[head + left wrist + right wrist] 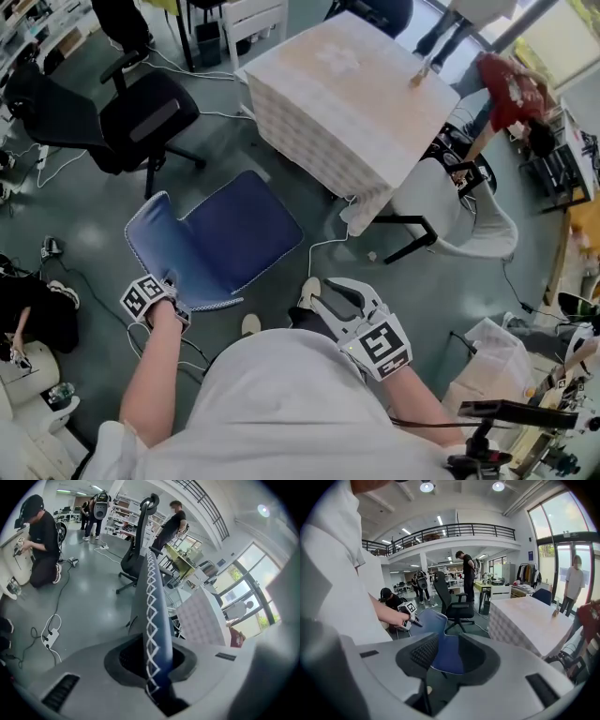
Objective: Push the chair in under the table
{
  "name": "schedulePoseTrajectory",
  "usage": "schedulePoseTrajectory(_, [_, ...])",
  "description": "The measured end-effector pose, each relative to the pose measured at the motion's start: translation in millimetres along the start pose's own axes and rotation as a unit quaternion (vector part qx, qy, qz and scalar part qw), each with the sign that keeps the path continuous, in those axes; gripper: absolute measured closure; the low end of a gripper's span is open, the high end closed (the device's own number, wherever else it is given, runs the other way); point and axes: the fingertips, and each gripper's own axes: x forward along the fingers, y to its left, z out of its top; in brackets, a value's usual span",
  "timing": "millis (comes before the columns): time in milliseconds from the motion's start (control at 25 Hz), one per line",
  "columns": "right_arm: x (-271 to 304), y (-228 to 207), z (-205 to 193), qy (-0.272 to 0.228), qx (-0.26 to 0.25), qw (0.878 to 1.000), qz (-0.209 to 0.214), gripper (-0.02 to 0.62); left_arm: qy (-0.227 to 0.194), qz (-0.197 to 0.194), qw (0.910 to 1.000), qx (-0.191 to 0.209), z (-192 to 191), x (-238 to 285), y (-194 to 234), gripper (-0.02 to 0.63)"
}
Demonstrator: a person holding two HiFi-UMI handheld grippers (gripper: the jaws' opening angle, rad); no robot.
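The blue padded chair with white-stitched edges (230,234) stands on the grey floor (89,220). It is out from under the square table draped in a pale patterned cloth (347,94), just near and left of the table's near corner. The left gripper (167,286) has its fingers pinching the top edge of the backrest (152,597), with the stitched rim clamped between the pads. The right gripper (323,298) hangs by the near right edge of the seat (447,660), fingers spread and holding nothing. The step in hand looks like securing a hold before pushing. Next, the right gripper probably needs a purchase on the chair. Both should then drive it far and right, squared up so it slides beneath the tabletop without snagging the cloth.
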Motion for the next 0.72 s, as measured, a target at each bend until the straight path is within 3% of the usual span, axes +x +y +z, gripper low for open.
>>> schedulePoseTrajectory(280, [-2, -48, 3, 0.004, 0.01, 1.0, 0.012, 0.463, 0.003, -0.009, 0.9999, -0.012, -6, 28, -62, 0.541])
schedulePoseTrajectory(720, [-33, -128, -18, 0.003, 0.046, 0.999, -0.025, 0.463, 0.002, -0.022, 0.9982, -0.057, -18, 81, -165, 0.541])
